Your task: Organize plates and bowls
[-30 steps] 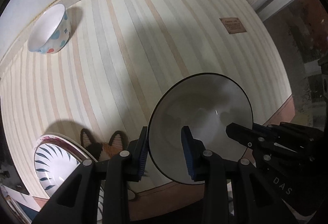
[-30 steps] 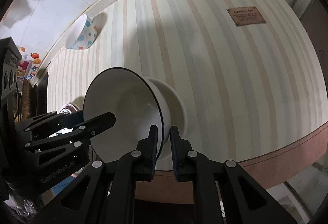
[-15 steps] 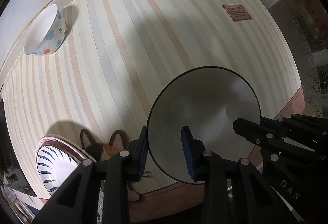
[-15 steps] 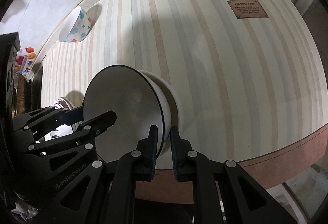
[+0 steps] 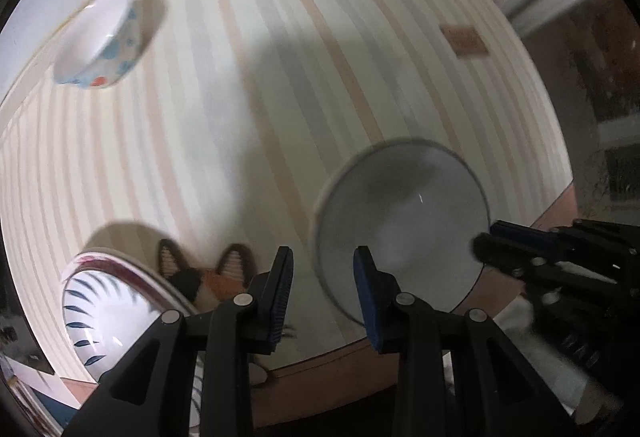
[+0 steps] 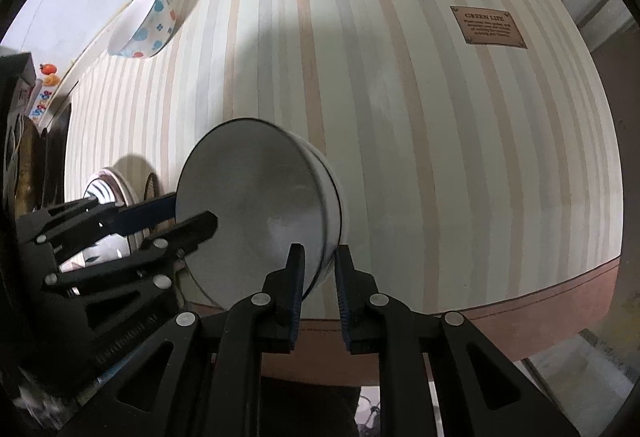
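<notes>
From the left wrist view, the plate with blue leaf strokes (image 5: pixel 100 309) at the lower left is cut off by the left hand-held gripper (image 5: pixel 322 297) and the frame edge, and the cat-faced piece (image 5: pixel 208 277) beside it shows only its ears and part of a face; whether it is a plate or a mat cannot be told. The spotted bowl (image 5: pixel 98 41) stands alone at the far left of the striped desk (image 5: pixel 260 77), near the back edge. The left hand-held gripper is spread wide, its right finger overlapping the blurred near rim of the black-rimmed white bowl (image 5: pixel 404 217), which sits near the desk's front edge. From the right wrist view, the right hand-held gripper (image 6: pixel 319 289) straddles that bowl's wall, its fingers a little apart; whether the pads touch cannot be made out. A brown label (image 6: pixel 488 27) lies at far right. Counted: two bowls, one clear plate, two grippers.
</notes>
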Available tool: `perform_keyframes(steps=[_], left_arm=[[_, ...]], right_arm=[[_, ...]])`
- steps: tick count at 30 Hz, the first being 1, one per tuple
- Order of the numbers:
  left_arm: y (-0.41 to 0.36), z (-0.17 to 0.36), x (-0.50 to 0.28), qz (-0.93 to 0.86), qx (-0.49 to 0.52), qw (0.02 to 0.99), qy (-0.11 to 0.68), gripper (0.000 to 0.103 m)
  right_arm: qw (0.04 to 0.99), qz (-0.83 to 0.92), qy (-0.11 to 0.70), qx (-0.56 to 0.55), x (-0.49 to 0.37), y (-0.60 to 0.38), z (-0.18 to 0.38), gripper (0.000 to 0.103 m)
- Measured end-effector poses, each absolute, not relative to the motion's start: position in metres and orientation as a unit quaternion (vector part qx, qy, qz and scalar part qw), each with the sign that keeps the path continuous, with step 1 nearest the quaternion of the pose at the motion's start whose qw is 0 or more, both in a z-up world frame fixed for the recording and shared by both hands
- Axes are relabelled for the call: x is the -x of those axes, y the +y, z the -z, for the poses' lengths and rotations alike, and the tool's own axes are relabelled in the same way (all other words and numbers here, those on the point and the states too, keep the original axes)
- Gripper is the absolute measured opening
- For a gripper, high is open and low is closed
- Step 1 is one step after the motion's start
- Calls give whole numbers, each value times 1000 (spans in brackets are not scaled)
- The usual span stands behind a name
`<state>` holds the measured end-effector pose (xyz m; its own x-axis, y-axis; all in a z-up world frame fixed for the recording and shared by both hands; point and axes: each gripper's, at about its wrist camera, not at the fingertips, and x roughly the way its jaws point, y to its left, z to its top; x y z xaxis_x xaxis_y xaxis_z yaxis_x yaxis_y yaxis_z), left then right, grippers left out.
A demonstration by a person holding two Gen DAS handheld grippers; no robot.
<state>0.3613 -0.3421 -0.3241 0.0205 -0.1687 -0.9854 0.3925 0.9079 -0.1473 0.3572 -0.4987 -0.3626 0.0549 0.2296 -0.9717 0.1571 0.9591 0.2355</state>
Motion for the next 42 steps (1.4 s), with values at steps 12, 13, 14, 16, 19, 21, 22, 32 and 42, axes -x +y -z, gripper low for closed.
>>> perform_keyframes(steps=[12,13,14,16,19,21,22,32,42], left_arm=[[-195,288,-485,34,83,774,627,33],[-186,294,-497,21,93,772,629,33],[-175,302,-512,5,104,768,631,33],[-162,315,-536,-11,121,763,635,33],[-147,335,-562,-19,140,753,643,33],[-143,351,-576,-14,155,740,654,33],[-142,356,-578,-10,161,736,657,33],[-160,375,-575,11,155,745,649,26],[-180,336,-563,24,130,769,625,26]], right_arm=[[769,-113,607,-165,-497,-467,286,55],[770,-120,605,-164,-514,-458,291,55],[770,-127,604,-163,-542,-446,301,55],[763,-141,610,-162,-582,-424,321,55],[755,-153,620,-151,-626,-397,348,54],[747,-162,629,-143,-650,-377,366,50],[744,-163,633,-139,-656,-367,372,46],[723,-180,657,-113,-673,-344,406,15],[745,-177,636,-96,-655,-346,377,15]])
